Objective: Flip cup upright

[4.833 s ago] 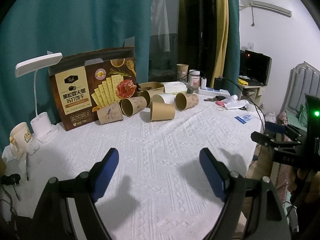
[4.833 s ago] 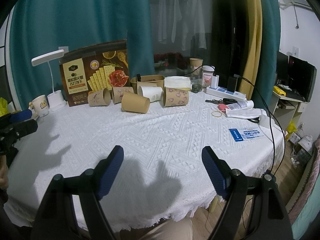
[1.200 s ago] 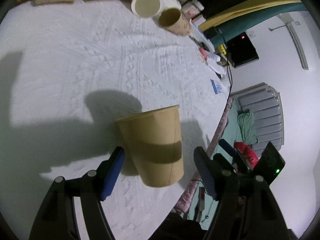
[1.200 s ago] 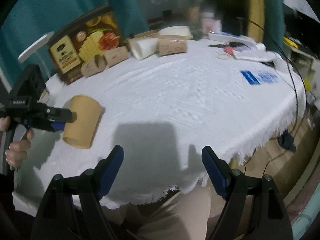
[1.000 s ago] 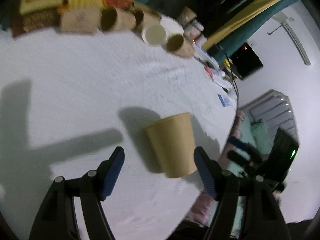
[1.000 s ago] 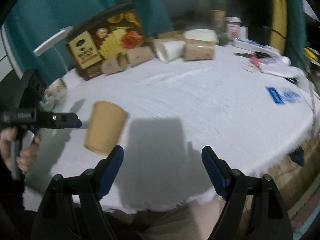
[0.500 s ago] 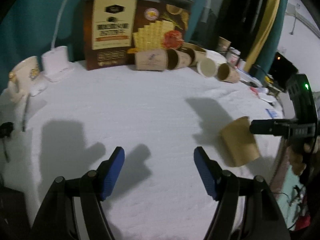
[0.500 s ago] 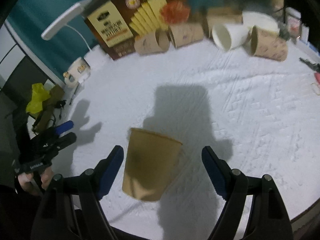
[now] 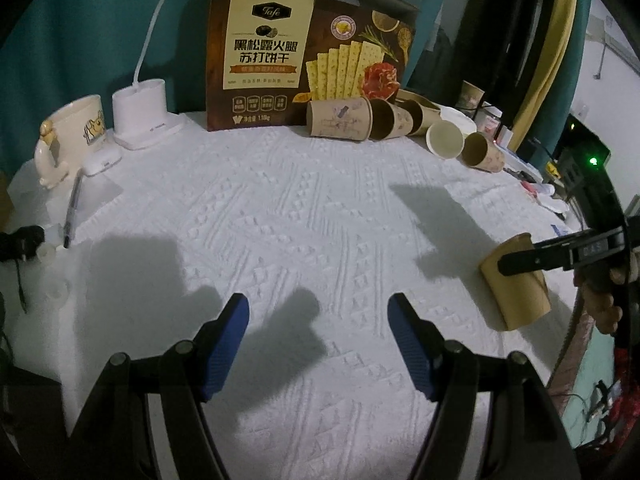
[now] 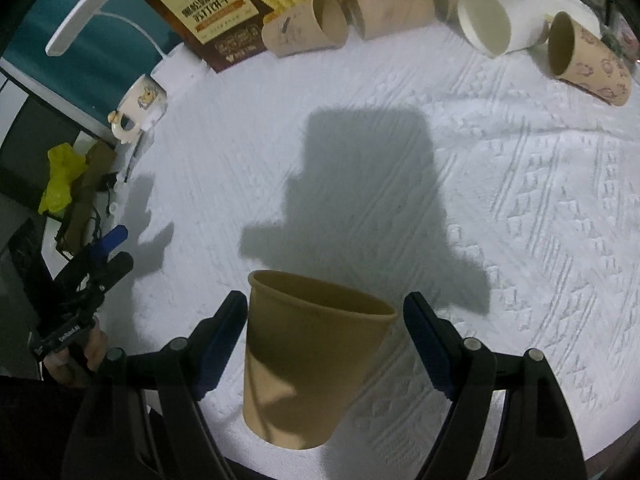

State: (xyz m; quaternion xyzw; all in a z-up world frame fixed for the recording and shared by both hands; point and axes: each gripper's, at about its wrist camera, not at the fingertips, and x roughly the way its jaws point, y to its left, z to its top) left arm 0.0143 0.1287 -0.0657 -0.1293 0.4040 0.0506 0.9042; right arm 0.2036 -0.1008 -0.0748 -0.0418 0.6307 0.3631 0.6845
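Right wrist view: plain brown cup (image 10: 312,364) upright between right gripper (image 10: 324,344) fingers, jaws spread, not clamping. Back straight out, avoid clipping rim. Left gripper (image 9: 318,340) wide open, empty.

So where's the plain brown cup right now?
The plain brown cup stands upright between the open right tongs, near the front edge of the white tablecloth, far from the tipped cups by the cracker box.
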